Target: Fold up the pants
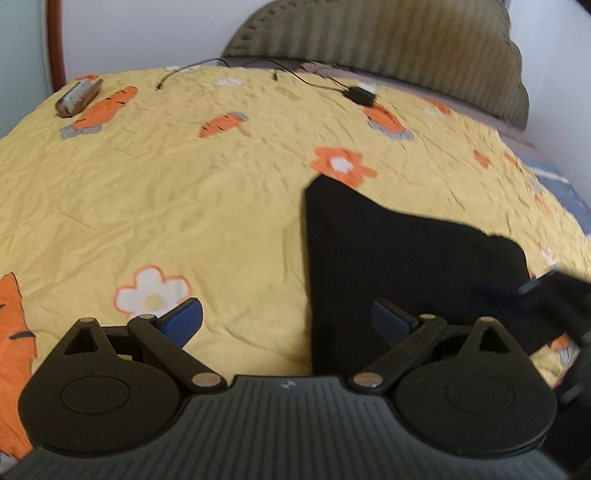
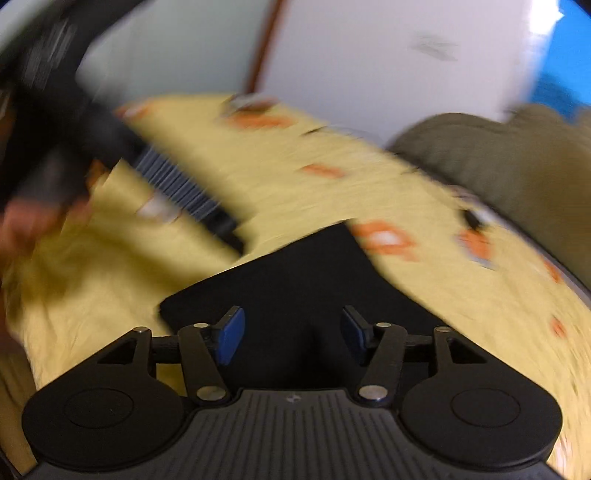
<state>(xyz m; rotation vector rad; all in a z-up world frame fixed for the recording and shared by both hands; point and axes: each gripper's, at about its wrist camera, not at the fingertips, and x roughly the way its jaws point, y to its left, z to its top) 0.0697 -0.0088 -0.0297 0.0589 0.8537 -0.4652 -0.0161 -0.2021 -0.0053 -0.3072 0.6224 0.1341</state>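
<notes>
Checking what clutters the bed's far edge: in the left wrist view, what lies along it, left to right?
Brown case → thin black cable → black adapter, all on the yellow quilt.

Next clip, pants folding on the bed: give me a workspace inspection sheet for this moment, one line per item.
Surface: yellow quilt with carrot and flower print, wrinkled.
Job's things: black pants lie folded flat on the quilt.
Clutter: brown case near the far left edge.
Grippers: left gripper open, nothing between its pads; right gripper open above the pants, not gripping.
Cables: black cable with a small black box at the far edge.
Surroundings: olive ribbed cushion, pale wall. Right wrist view is motion-blurred.
</notes>
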